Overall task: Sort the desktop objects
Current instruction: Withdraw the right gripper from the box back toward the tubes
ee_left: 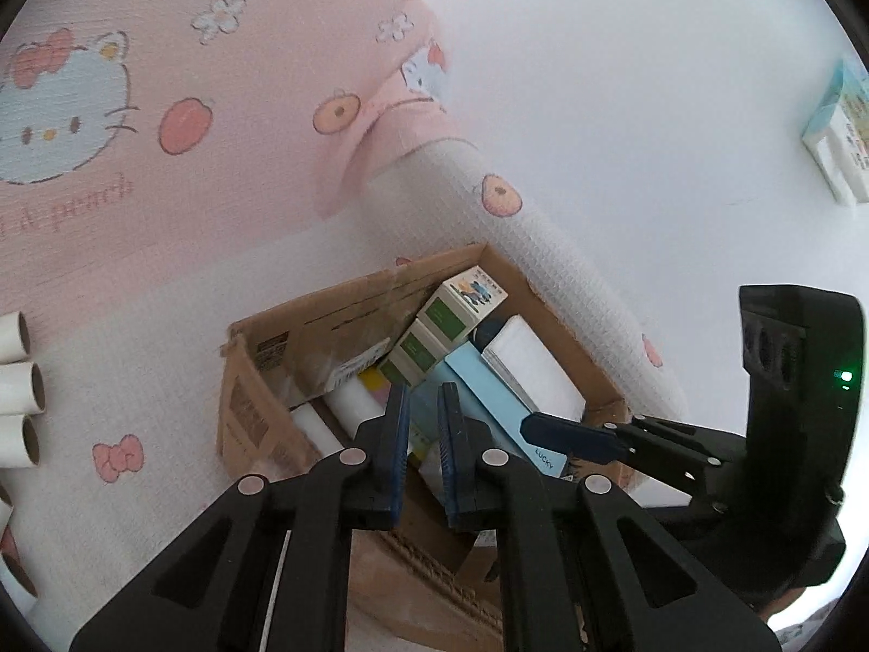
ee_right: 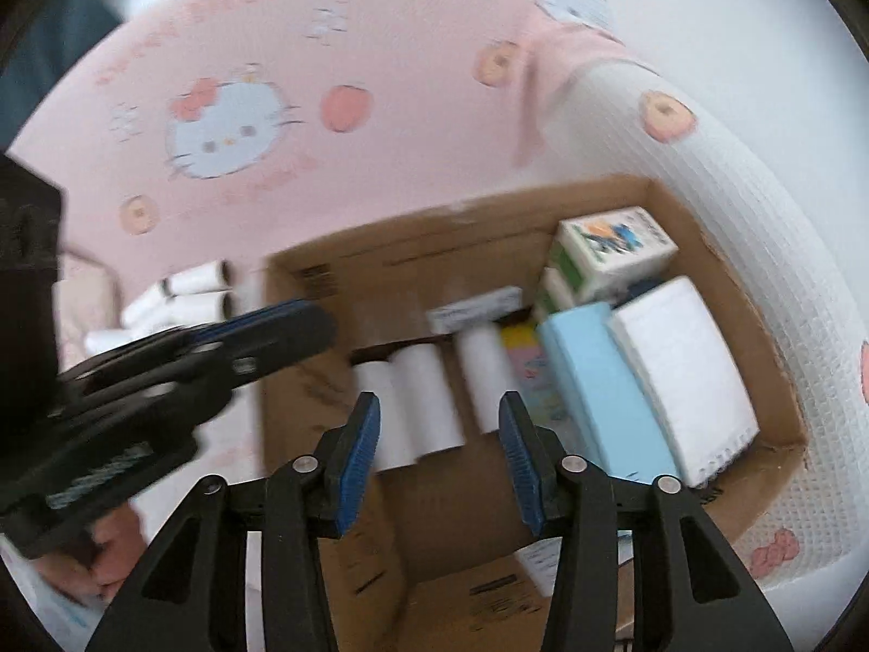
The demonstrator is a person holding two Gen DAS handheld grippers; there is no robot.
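Pink cloth [ee_left: 179, 54] with cartoon cat faces, peaches, small flowers and bows covers most of surface; waffle texture, pink script lettering printed on it. Same cloth [ee_right: 380, 38] in right wrist view, blurred. Cloth's edge folds into pale rolled hem [ee_left: 543, 250] to right of pink field. Beyond hem, plain white worktop [ee_left: 624, 81], evenly lit, soft daylight, no hard shadows.

Rolls [ee_right: 429, 402] and notebook [ee_right: 684, 369] inside carton [ee_right: 380, 250]
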